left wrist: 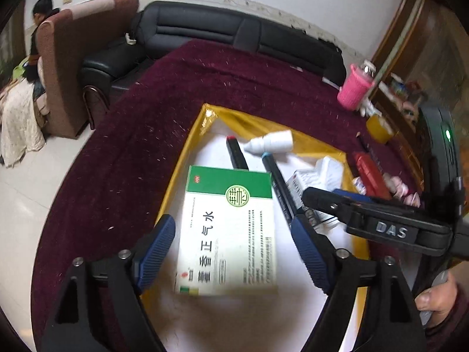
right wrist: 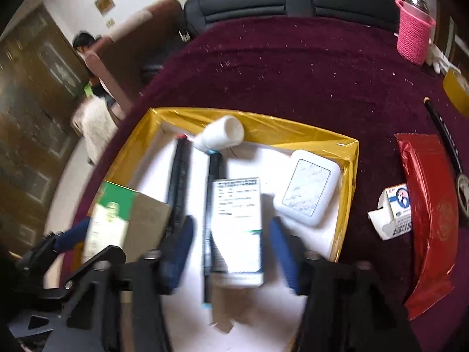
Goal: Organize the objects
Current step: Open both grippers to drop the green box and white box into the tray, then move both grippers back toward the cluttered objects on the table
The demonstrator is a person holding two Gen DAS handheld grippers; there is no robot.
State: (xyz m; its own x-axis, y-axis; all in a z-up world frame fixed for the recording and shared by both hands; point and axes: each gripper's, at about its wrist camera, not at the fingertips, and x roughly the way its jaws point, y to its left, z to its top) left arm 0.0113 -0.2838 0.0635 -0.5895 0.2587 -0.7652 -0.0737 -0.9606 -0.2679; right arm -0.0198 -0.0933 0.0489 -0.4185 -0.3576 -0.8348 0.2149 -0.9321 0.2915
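Observation:
A gold-walled tray (left wrist: 205, 117) with a white floor sits on the maroon tablecloth. In it lie a green and white medicine box (left wrist: 228, 234), two black markers (left wrist: 237, 155), a white bottle (left wrist: 272, 142) on its side, a small white box (right wrist: 237, 223) and a white rounded case (right wrist: 307, 187). My left gripper (left wrist: 234, 252) is open, its blue pads on either side of the green box without touching. My right gripper (right wrist: 231, 252) is open astride the small white box; it also shows in the left wrist view (left wrist: 319, 202).
On the cloth right of the tray (right wrist: 348, 158) lie a red packet (right wrist: 428, 211), a small opened carton (right wrist: 392, 214), a black pencil (right wrist: 442, 132), a roll of yellow tape (right wrist: 457, 91) and a pink-sleeved jar (right wrist: 413, 29). A black sofa (left wrist: 205, 29) stands beyond the table.

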